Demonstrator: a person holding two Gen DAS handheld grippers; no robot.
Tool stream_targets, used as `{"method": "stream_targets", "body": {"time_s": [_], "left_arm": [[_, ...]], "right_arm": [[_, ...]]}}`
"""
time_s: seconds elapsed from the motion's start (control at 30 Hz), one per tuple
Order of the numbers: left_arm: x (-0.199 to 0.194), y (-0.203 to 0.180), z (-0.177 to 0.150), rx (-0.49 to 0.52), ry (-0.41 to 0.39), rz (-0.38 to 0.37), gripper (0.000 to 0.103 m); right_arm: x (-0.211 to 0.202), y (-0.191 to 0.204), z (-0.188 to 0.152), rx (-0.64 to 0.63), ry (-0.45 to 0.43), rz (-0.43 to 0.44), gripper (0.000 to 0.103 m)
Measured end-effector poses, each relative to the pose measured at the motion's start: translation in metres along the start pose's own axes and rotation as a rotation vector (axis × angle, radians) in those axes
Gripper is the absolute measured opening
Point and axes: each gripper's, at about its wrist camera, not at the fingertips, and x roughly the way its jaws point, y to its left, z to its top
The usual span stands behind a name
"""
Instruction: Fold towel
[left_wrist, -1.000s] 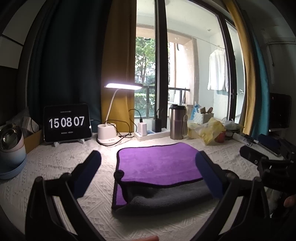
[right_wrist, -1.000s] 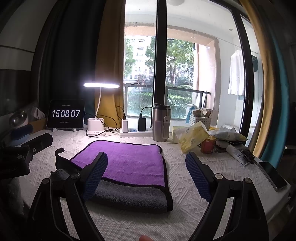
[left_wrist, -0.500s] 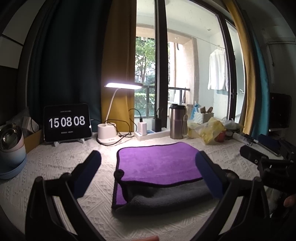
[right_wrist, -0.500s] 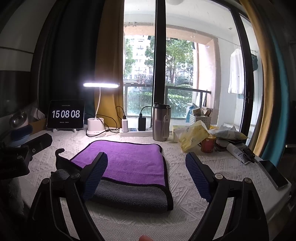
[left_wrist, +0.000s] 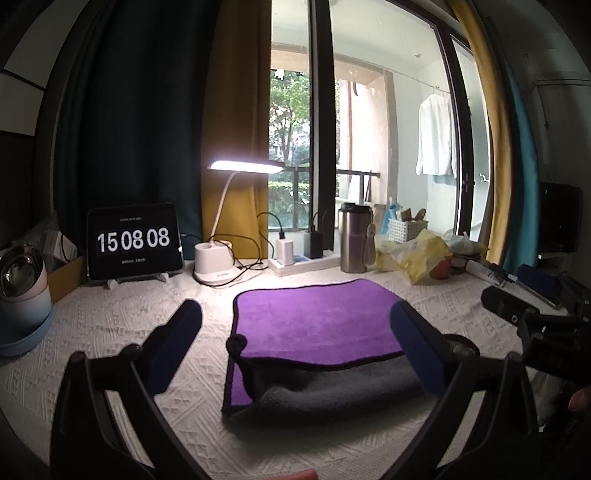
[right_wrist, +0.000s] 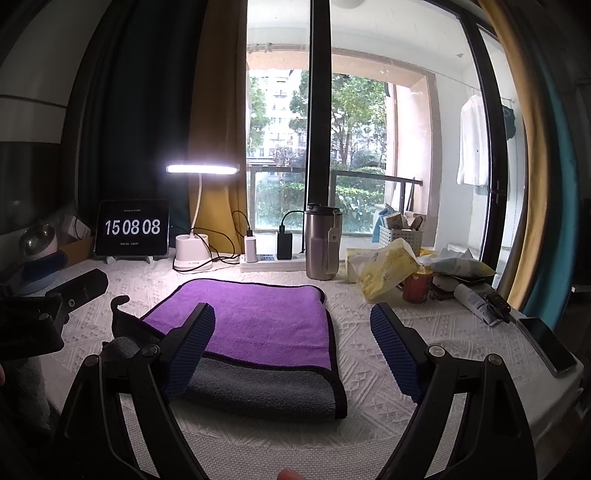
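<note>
Left wrist view: your left claw (left_wrist: 295, 332) and right claw (right_wrist: 291, 343) gape wide, empty, above the towel (left_wrist: 314, 321), folded once at the frame's centre on the desk (left_wrist: 110, 321). Next, probably grip an edge for another fold.

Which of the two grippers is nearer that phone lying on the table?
Right. The right gripper has the phone just off its right side; the left gripper is beyond the towel.

Lit lamp (left_wrist: 244, 167), clock (left_wrist: 133, 240), steel tumbler (right_wrist: 320, 242) by window.
</note>
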Motion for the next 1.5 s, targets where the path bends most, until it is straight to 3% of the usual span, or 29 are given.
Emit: {"method": "stream_targets", "body": {"time_s": [0.43,0.77,1.07,1.2,1.5], "left_arm": [[0.011,0.002,-0.003,-0.007,0.042,0.015,0.102],[0.040,0.003,-0.013,-0.015,0.166,0.006,0.102],[0.079,0.008,-0.031,-0.023,0.365,-0.029,0.102],[0.095,0.015,-0.035,-0.065,0.444,-0.068,0.101],[0.111,0.014,-0.043,-0.081,0.553,-0.098,0.072]], "right_arm": [[0.007,-0.001,0.000,0.010,0.016,0.011,0.089],[0.019,-0.013,-0.006,0.053,0.067,0.014,0.089],[0.057,-0.038,-0.025,0.141,0.262,0.042,0.088],[0.078,-0.046,-0.036,0.164,0.370,0.075,0.079],[0.099,-0.048,-0.046,0.166,0.463,0.114,0.056]]}}
